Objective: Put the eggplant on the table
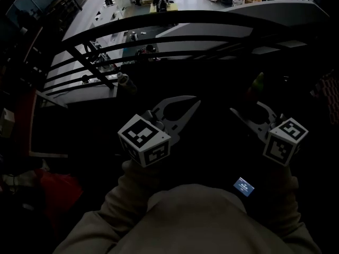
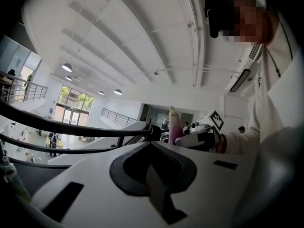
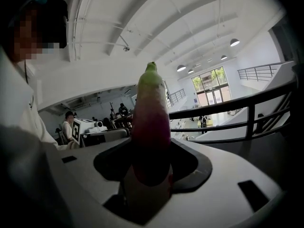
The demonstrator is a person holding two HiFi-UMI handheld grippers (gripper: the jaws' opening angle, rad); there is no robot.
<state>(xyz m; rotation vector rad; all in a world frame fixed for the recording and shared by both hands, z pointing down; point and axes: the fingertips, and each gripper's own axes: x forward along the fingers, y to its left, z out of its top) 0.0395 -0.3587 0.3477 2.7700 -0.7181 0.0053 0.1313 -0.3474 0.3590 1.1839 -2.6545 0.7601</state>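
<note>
Right gripper view: right hand-held gripper (image 3: pixel 149 175) clamps eggplant (image 3: pixel 151 122) upright, jaws wide; left hand-held gripper (image 1: pixel 177 112) spread, empty. Best lowered slowly and released only once resting on the bench.

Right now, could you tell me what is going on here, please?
A person stands at a railing above a hall with a gripper in each hand. The right gripper is shut on the eggplant at its purple end. The left gripper is open and empty. The eggplant has not been set down yet.
</note>
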